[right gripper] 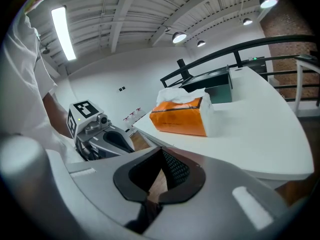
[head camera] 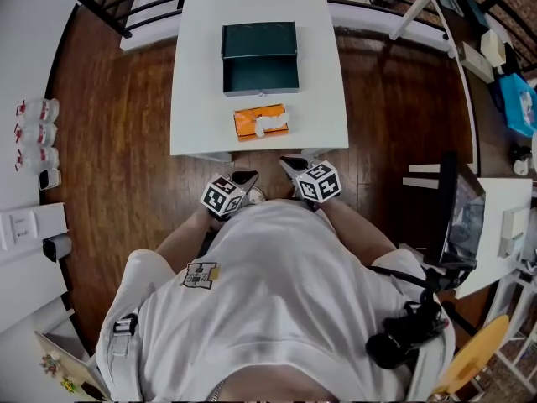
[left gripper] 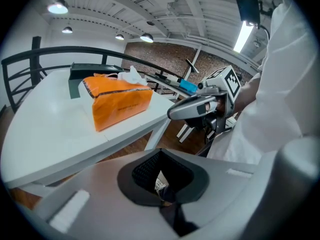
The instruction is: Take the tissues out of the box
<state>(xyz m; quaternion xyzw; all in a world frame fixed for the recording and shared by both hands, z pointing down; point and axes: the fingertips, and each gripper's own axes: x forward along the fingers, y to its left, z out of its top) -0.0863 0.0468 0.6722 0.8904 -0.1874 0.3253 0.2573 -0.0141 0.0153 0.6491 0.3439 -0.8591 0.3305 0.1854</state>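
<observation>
An orange tissue pack [head camera: 261,122] [left gripper: 117,101] [right gripper: 182,115] lies near the front edge of the white table [head camera: 201,74], with a white tissue [head camera: 270,126] sticking out of its top. Behind it stands an open dark green box [head camera: 260,57] [right gripper: 212,84]. Both grippers hang side by side below the table's front edge, close to the person's body. My left gripper [head camera: 245,177] [left gripper: 164,194] is shut and holds nothing. My right gripper [head camera: 294,164] [right gripper: 150,196] is likewise shut with nothing in it. Each one shows in the other's view: the right gripper [left gripper: 200,106], the left gripper [right gripper: 107,139].
A black railing [head camera: 109,7] runs behind the table. At the right stands a white desk [head camera: 495,225] with a dark screen [head camera: 466,225]. Small bottles [head camera: 38,133] line a white ledge at the left. The floor is dark wood [head camera: 109,183].
</observation>
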